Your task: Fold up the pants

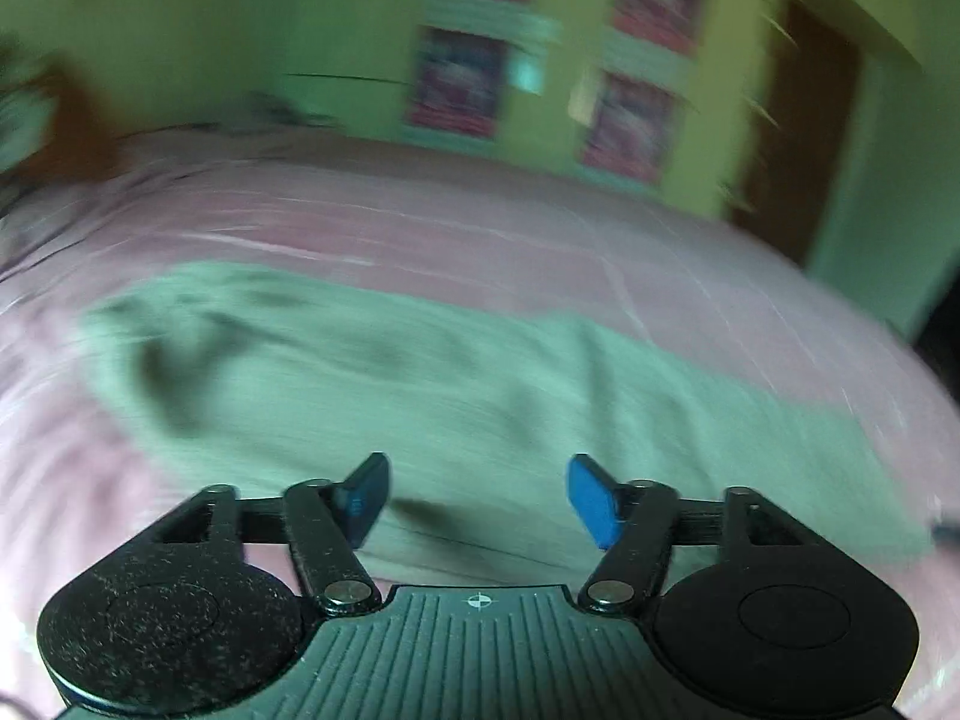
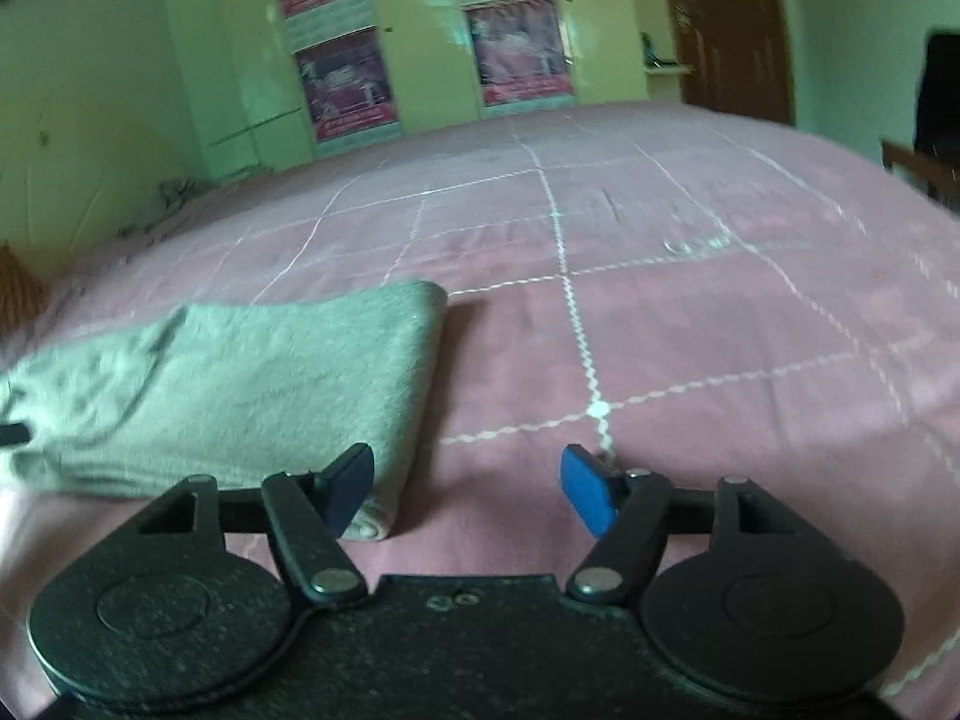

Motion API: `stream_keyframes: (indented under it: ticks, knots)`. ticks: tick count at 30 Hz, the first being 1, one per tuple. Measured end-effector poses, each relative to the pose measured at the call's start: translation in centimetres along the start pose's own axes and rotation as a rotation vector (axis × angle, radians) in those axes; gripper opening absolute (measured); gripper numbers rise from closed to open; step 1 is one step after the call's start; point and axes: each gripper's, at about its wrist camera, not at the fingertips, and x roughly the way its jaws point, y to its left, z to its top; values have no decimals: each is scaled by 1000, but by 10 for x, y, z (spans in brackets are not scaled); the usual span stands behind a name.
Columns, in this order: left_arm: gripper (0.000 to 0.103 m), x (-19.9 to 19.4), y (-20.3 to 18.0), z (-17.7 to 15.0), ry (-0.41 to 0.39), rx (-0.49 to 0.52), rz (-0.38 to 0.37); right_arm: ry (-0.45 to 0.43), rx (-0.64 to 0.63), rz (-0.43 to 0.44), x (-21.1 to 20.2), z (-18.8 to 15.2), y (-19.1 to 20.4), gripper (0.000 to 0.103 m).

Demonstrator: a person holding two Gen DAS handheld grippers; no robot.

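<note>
Nearest in the left wrist view, the left gripper [image 1: 477, 498] hangs with its blue-padded fingers [image 1: 591, 501] spread wide and nothing between them. Just beyond the fingertips lie the grey pants [image 1: 456, 396], spread as a long band across the pink bedspread [image 1: 480, 228]. The picture is heavily blurred, so whether the fingers touch the cloth cannot be told. Dark creases show toward the band's left end.

In the right wrist view the right gripper [image 2: 468, 489] is likewise wide apart and empty. Its left finger sits over the near right corner of the pants [image 2: 240, 384], while its right finger [image 2: 585, 489] is over bare bedspread [image 2: 720, 312]. From this side the pants appear folded into a thick, layered rectangle, with a rounded fold edge running along their right side. That edge casts a shadow on the bedspread beside it. A small dark object pokes in at the left border, against the pants; what it is cannot be told.

The bedspread is pink, crossed by a grid of white stitched lines. Farther back, a crumpled grey cloth [image 2: 171, 192] lies at the bed's far left edge. Beyond the bed stands a yellow-green wardrobe [image 2: 420, 30] with pink posters [image 2: 345, 84] stuck on its doors. To its right are a few small shelves and a brown wooden door [image 2: 729, 24].
</note>
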Motion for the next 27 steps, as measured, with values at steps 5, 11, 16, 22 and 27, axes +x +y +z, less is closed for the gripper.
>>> stream_keyframes:
  ticks: [5,11,16,22,27]
  knots:
    - [73,-10,89,8,-27,-268,33,12,45,5,7,-3,-2,69]
    - [73,36,165,-13,91,-662,-130,5,25,-11,7,-7,0,69]
    - [73,79,191,-6,65,-709,-212,2,6,-29,8,-8,4,70]
    - [73,118,200,-4,-11,-806,-326,-2,-7,-37,9,-9,5,70]
    - [16,117,201,-3,-120,-913,-452,-6,-9,-38,10,-11,5,71]
